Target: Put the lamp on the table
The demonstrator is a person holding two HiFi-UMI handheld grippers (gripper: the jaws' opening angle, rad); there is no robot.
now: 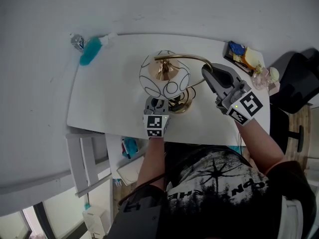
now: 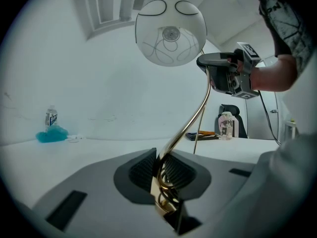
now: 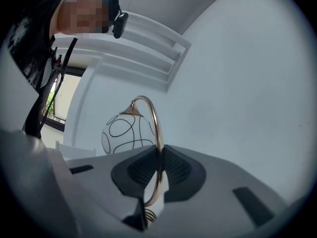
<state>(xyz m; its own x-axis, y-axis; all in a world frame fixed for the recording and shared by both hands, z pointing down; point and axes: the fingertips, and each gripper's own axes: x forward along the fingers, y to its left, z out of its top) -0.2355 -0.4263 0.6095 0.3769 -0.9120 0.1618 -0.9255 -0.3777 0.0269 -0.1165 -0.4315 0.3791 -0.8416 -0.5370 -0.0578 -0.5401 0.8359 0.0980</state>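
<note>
Holds the brass lamp (image 1: 175,89) with its white, black-looped glass globe (image 1: 164,76) over the white table (image 1: 109,98) at two spots: left gripper (image 2: 159,167) nearly closed on the twisted foot of the thin stem (image 2: 198,113), right gripper (image 3: 159,170) pinched on the high arch. Could twist in the pads, with a slick tube and the heavy globe hanging off to one side, and swing glass into the tabletop. Might also tip off the near edge if released early; cannot tell whether the round base (image 1: 183,105) is seated yet.

No fully legible text. Black shirt (image 1: 219,180): white lettering beside a tree graphic, seen inverted, not readable. Small bottle (image 2: 51,118): blue-and-white label, print too small to read.
</note>
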